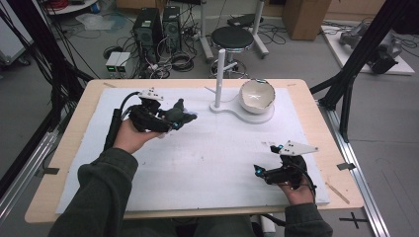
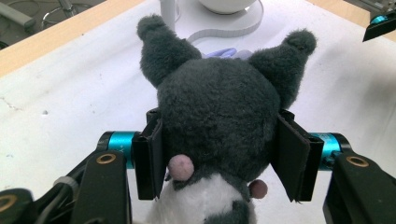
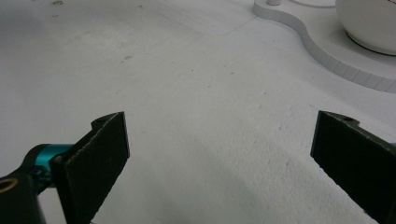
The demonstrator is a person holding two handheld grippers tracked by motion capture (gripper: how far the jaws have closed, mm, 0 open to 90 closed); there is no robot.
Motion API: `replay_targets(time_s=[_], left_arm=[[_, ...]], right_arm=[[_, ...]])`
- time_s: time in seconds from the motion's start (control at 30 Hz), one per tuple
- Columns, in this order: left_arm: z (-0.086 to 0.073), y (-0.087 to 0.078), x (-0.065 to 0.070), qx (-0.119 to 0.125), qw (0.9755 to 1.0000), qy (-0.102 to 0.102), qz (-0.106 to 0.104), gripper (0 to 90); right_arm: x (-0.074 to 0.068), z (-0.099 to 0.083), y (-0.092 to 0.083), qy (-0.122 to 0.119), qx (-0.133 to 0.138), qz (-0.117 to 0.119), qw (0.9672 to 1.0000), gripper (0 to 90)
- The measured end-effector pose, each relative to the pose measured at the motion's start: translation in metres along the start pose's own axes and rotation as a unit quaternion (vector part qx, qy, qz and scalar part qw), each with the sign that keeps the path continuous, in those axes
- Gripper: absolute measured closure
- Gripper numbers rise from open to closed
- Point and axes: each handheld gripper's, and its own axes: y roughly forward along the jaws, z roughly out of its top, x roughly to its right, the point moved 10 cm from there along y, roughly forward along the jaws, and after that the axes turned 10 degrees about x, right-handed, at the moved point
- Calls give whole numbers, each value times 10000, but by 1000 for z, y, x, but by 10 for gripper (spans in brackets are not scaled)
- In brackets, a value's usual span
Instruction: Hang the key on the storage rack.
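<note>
**Plush toy pinched in the left gripper, bowl ahead**

The dark grey plush toy [image 2: 219, 121] is held in the left gripper [image 2: 219, 149], whose pads [image 2: 150, 154] are pressed against both sides of its round head, the two ears pointing away from the camera and the white belly hanging toward it. In the high view the toy [image 1: 179, 116] is seen clear of the white mat [image 1: 207, 163] on the table [image 1: 69, 148], left of the centre and short of the white stand [image 1: 232, 106] that carries the post [image 1: 220, 79] and the bowl [image 1: 257, 96].

The step in hand is judged to be a carry toward the bowl. It would be done well if the squeeze on the head were kept even, since soft pile can slide out of flat pads, and if the toy were brought over the rim high enough for the ears to clear it. The post should be passed on its near side, and release should be left until the body hangs inside the bowl.

The left hand [image 1: 129, 136] is held with the gripper lying roughly level, pointing rightward toward the stand. The right gripper [image 1: 263, 172] is held low near the table's near right corner, pointing left across the mat, its jaws spread wide with nothing between them.
</note>
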Motion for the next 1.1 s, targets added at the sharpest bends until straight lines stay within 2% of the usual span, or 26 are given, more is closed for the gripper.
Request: replay_targets(time_s=[0.23, 0.47, 0.57, 0.87, 1.1], left_arm=[[8, 3, 2, -18, 10000, 89, -37, 425], [13, 6, 1, 81, 9999, -22, -66, 425], [16, 8, 1, 36, 10000, 8, -61, 425], [39, 17, 4, 78, 9999, 114, -92, 425], [56, 24, 1, 135, 9999, 41, -63, 425]], right_arm=[[0, -2, 0, -19, -44, 15, 10000, 34], [2, -3, 1, -24, -52, 3, 10000, 35], [2, -2, 1, -14, -55, -15, 10000, 34], [2, -1, 5, -30, -47, 37, 10000, 34], [1, 0, 6, -54, -40, 32, 10000, 34]])
